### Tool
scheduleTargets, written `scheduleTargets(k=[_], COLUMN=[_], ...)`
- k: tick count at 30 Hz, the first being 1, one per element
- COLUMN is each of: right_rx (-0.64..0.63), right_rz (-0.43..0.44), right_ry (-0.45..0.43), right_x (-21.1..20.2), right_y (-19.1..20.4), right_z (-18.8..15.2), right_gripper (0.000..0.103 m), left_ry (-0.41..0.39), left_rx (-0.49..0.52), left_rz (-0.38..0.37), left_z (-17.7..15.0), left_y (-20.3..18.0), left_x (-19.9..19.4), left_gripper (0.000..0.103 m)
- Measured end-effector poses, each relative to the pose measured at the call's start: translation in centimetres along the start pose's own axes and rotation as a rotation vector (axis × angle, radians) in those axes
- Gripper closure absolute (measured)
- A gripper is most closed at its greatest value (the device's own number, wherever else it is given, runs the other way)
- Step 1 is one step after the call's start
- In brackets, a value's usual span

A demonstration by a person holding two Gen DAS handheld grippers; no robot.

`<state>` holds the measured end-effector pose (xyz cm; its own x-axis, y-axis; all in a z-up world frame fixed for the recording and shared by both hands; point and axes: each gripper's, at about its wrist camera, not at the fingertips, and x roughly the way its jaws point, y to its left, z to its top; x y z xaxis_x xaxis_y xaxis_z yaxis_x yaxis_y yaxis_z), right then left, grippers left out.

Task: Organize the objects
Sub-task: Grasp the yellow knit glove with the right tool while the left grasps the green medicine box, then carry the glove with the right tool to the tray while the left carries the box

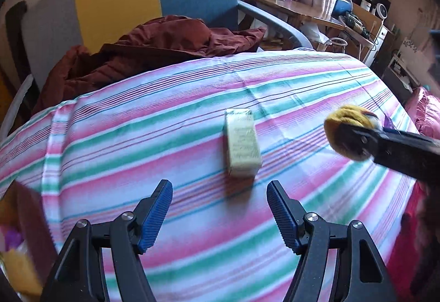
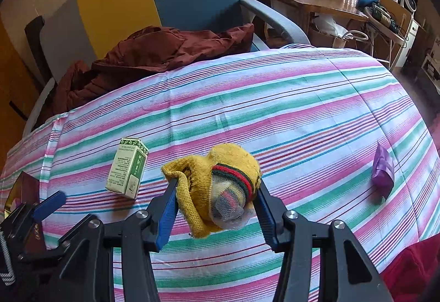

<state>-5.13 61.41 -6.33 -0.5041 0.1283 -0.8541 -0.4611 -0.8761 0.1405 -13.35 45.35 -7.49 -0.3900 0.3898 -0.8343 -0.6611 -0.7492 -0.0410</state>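
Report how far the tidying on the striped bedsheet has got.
Done: nothing visibly put away yet. In hand: the right gripper is shut on a yellow knitted sock bundle, lifted off the striped sheet. The left gripper is open and empty, just short of the green-and-white carton. Left: that carton and the purple packet, both lying loose on the sheet.

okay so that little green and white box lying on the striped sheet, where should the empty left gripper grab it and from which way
Judging by its pose, take the small box across its two long side faces, near mid-length, coming down from above. It lies flat on the striped sheet with its long axis running away from the left gripper, whose open jaws already flank that line. The right gripper is shut on the yellow knit bundle.
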Motion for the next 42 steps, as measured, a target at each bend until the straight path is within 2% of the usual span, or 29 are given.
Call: scheduleTargets(k=[8, 9, 10, 11, 12, 13, 16, 20, 25, 29, 31, 35, 42], right_rx=[0.01, 0.006, 0.004, 0.003, 0.002, 0.0, -0.016, -0.059, -0.16, -0.262, -0.306, -0.358, -0.362], right_rz=[-0.004, -0.004, -0.004, -0.004, -0.004, -0.003, 0.007, 0.044, 0.101, 0.162, 0.184, 0.161, 0.152], right_ry=[0.022, 0.022, 0.023, 0.026, 0.031, 0.035, 0.053, 0.068, 0.106, 0.106, 0.112, 0.134, 0.126], right_x=[0.4, 0.5, 0.5, 0.6, 0.8, 0.9, 1.5, 1.8, 2.3, 2.0, 2.1, 3.0, 2.8], right_y=[-0.1, -0.1, -0.1, -0.1, -0.2, -0.2, -0.1, 0.8, 3.1, 5.5, 6.5, 7.8, 7.8], right_z=[0.1, 0.2, 0.2, 0.2, 0.2, 0.1, 0.0, -0.3, -1.1, -2.0, -2.4, -3.2, -3.5], right_gripper=[0.05, 0.05, 0.05, 0.05, 0.05, 0.05, 0.05, 0.05, 0.05, 0.05, 0.05, 0.05, 0.05], left_ry=[-0.021, -0.018, -0.012, -0.002, 0.025, 0.05, 0.04, 0.039, 0.008, -0.028, -0.046, -0.061, -0.078], left_rx=[0.078, 0.091, 0.105, 0.112, 0.116, 0.105, 0.053, -0.051, -0.087, -0.098, -0.083, -0.072, -0.082], left_rz=[0.011, 0.019, 0.027, 0.031, 0.036, 0.035, 0.018, 0.03, 0.078, 0.086, 0.09, 0.09, 0.082], left_z=[3.2, 3.4, 3.7, 3.9, 3.9, 3.8, 2.9, -0.1, -5.7, -8.5, -9.1, -9.1, -9.2], left_y=[-1.9, -2.2, -2.3, -2.4, -2.4, -2.0, -0.9, 0.8, 1.3, 1.8, 1.8, 1.6, 2.0], left_x=[3.4, 4.0, 4.7, 5.4, 6.3, 7.0, 6.5, 4.3, 0.6, -1.1, -1.2, -1.1, -1.0], left_gripper=[0.031, 0.035, 0.047, 0.054, 0.07, 0.073, 0.073, 0.073, 0.073, 0.073, 0.073, 0.073, 0.073])
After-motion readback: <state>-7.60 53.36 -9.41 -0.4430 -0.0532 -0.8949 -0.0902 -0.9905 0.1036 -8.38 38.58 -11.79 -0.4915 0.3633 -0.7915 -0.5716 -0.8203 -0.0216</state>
